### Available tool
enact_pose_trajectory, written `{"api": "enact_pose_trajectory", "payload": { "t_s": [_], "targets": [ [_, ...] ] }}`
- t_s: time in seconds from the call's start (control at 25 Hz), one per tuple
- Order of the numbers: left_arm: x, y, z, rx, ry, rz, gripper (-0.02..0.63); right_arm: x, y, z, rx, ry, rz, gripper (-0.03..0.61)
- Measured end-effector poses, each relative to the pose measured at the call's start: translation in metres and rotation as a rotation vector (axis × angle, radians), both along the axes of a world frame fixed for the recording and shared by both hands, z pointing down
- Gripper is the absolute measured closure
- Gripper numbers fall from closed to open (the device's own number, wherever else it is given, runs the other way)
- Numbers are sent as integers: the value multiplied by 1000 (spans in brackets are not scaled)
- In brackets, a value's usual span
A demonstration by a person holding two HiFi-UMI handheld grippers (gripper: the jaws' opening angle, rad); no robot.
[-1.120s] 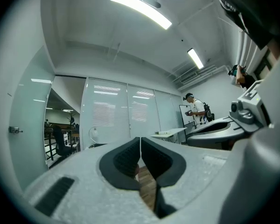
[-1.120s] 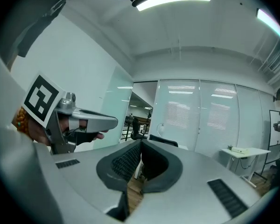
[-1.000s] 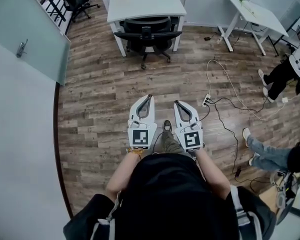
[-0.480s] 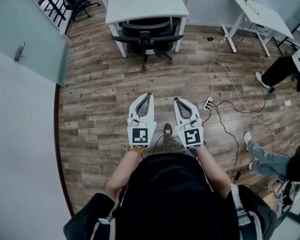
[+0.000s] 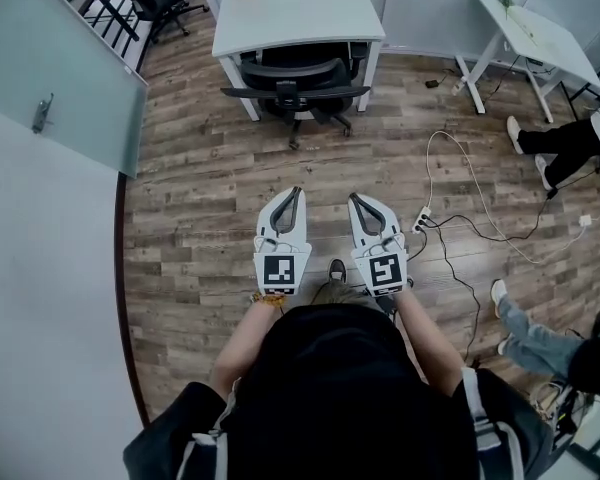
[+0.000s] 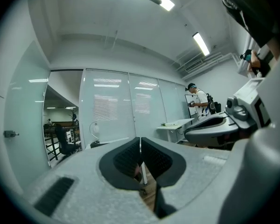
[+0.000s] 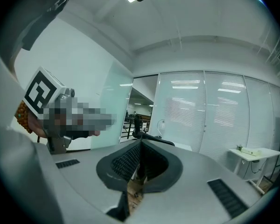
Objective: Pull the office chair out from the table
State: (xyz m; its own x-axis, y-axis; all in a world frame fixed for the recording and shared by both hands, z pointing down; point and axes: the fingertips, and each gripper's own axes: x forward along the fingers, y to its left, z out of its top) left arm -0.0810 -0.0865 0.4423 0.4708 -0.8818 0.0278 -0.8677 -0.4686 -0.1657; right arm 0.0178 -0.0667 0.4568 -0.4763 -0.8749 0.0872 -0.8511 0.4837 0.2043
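A black office chair (image 5: 295, 83) is tucked under the white table (image 5: 298, 13) at the top of the head view, its back toward me. My left gripper (image 5: 296, 193) and right gripper (image 5: 354, 200) are held side by side, level, well short of the chair, over the wooden floor. Both are shut with nothing between the jaws. In the left gripper view the left gripper (image 6: 140, 140) has its tips pressed together. The right gripper (image 7: 140, 142) looks the same in the right gripper view, with the chair's black back (image 7: 155, 138) just past the tips.
A glass partition with a door handle (image 5: 43, 113) runs along the left. A power strip (image 5: 420, 223) and loose cables (image 5: 465, 178) lie on the floor to the right. A second white table (image 5: 535, 28) stands at the back right. Seated people's legs (image 5: 530, 318) show at the right edge.
Both grippers and I have moved forward across the floor toward the chair and table. The jaws have stayed shut.
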Motion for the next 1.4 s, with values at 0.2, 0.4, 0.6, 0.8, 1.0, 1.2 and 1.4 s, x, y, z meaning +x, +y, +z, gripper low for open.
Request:
{"api": "enact_pose_trajectory", "payload": {
  "t_s": [0.2,0.4,0.6,0.8,1.0,1.2,1.4],
  "targets": [
    [10,-35,6,-9,-23,-42,589,19,-39,4,-5,-1,-18,571],
    [7,-61,1,20,-34,-102,589,24,-71,7,-6,20,-60,571],
    [-7,-79,3,30,-51,-151,589,17,-91,16,-33,48,-100,571],
    [-29,-105,10,29,-65,-207,589,8,-117,22,-35,87,-157,571],
    [-44,-140,15,75,-112,-225,589,6,-155,30,-44,134,-151,571],
    [-57,-185,32,76,-174,-183,588,3,-197,46,-88,177,-179,570],
    [-67,-229,64,74,-312,-112,588,5,-243,63,-100,313,-195,570]
  ]
}}
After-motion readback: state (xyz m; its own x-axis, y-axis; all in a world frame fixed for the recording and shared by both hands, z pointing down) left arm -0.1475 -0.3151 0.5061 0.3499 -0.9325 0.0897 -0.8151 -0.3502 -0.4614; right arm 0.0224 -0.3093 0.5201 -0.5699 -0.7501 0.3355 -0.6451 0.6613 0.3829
